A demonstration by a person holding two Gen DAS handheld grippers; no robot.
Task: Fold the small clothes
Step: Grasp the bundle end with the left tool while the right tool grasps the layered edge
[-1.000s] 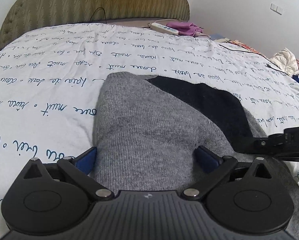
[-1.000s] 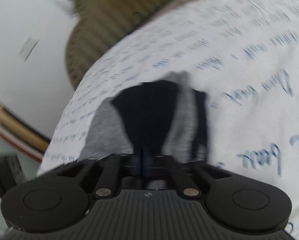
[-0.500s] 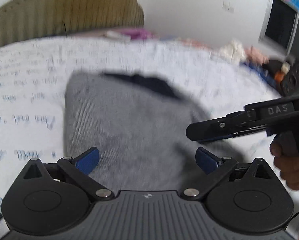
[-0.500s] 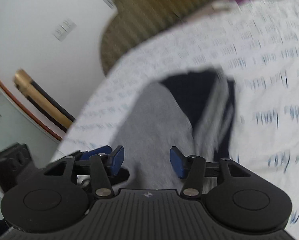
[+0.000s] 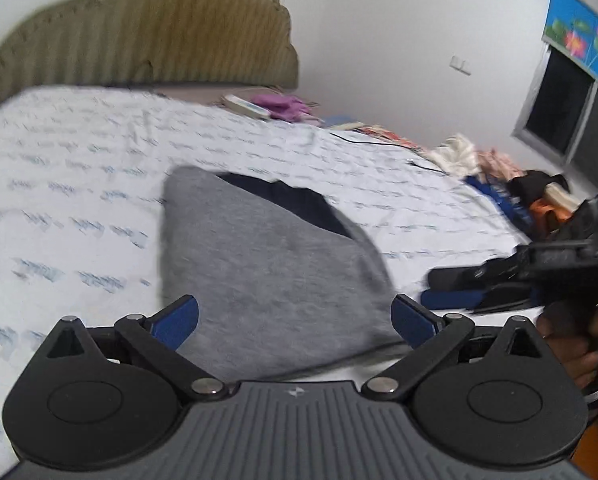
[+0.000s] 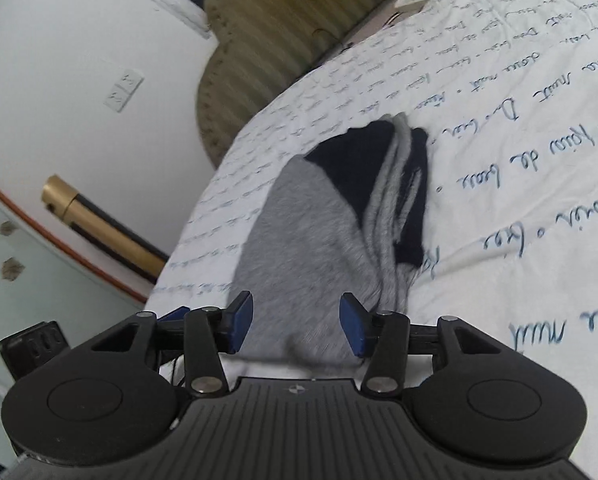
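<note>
- Bed (image 5: 79,168): white sheet with blue script print.
- Folded grey-and-navy garment (image 5: 267,280) lies flat mid-sheet.
- Clothes pile (image 5: 499,176) at far edge; purple cloth (image 5: 283,105) near headboard.

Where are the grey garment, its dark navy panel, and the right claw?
grey garment (image 5: 275,280), left wrist view, middle of grey knit.
dark navy panel (image 6: 363,164), right wrist view, middle of navy patch.
right claw (image 6: 297,322), right wrist view, between its blue fingertips.

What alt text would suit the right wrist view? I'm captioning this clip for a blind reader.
A folded grey and navy garment lies on a white bedsheet printed with blue handwriting. The right gripper points at its near end, blue-padded fingers open and holding nothing. A ribbed olive headboard and white wall fill the background.
</note>
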